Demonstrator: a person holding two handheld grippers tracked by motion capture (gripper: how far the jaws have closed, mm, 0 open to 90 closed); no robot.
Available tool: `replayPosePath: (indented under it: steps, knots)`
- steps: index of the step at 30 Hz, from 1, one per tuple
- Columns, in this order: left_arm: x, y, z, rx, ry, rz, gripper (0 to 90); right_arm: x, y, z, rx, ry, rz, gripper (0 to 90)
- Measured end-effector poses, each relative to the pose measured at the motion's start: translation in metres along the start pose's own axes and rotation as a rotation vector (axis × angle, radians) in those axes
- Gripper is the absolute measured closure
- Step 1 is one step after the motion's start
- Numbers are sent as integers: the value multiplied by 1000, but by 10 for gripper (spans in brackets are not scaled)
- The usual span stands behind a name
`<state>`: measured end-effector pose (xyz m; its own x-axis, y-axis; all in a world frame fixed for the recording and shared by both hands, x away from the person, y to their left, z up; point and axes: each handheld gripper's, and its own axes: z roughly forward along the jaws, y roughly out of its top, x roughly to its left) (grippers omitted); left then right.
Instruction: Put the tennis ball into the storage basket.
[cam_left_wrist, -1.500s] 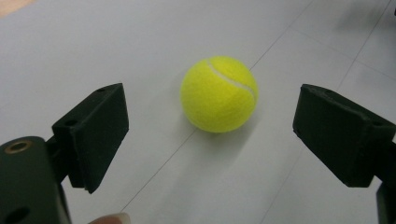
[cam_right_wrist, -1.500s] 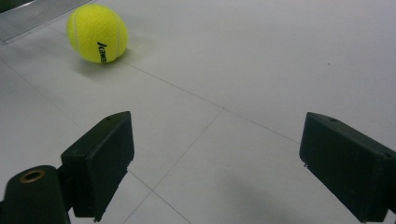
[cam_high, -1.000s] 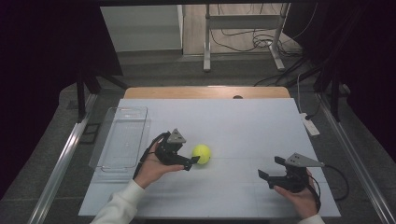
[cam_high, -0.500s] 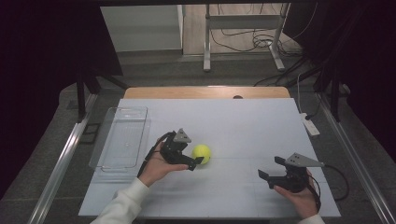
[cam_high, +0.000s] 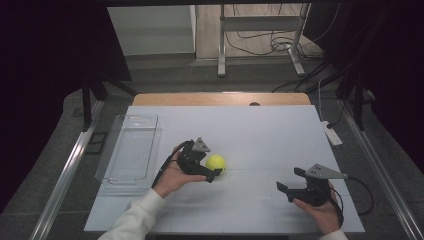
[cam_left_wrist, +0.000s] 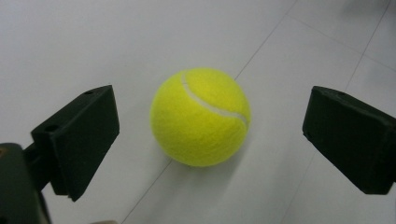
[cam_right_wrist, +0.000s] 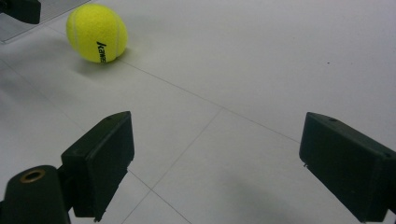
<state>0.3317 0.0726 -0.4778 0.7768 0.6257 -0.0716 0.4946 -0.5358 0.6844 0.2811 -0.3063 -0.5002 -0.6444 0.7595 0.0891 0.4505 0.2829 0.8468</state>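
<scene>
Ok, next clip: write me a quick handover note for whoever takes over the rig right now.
Left gripper: open, jaws have just been opening, astride the ball without touching it.
Right gripper: open, nothing between its jaws, off to the ball's right.
Ball: on the table, right of the clear tray.
Done: ball lies free on the table.
Left: probably a regrasp, perhaps for the tray; unclear.

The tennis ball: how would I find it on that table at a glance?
Start at the white table. Near its middle, right of the clear plastic tray, the tennis ball sits between the open jaws of the left claw, untouched. It is the only round, bright yellow thing there.
</scene>
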Motion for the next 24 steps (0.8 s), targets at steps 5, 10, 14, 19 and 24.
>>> replayPosePath:
  steps: [5, 10, 14, 19, 24]
  knots:
    - [1, 2, 9, 21, 15, 5, 31, 0, 0, 0, -2, 0, 0, 101]
    - [2, 4, 15, 33, 10, -2, 32, 0, 0, 0, -2, -1, 2, 101]
    - [4, 4, 18, 45, 17, -6, 32, 0, 0, 0, -1, -1, 2, 101]
    - [7, 3, 23, 57, 19, -17, 33, 0, 0, 0, -1, 0, 1, 101]
    - [8, 3, 29, 74, 12, -21, 33, 0, 0, 0, -2, 0, 1, 101]
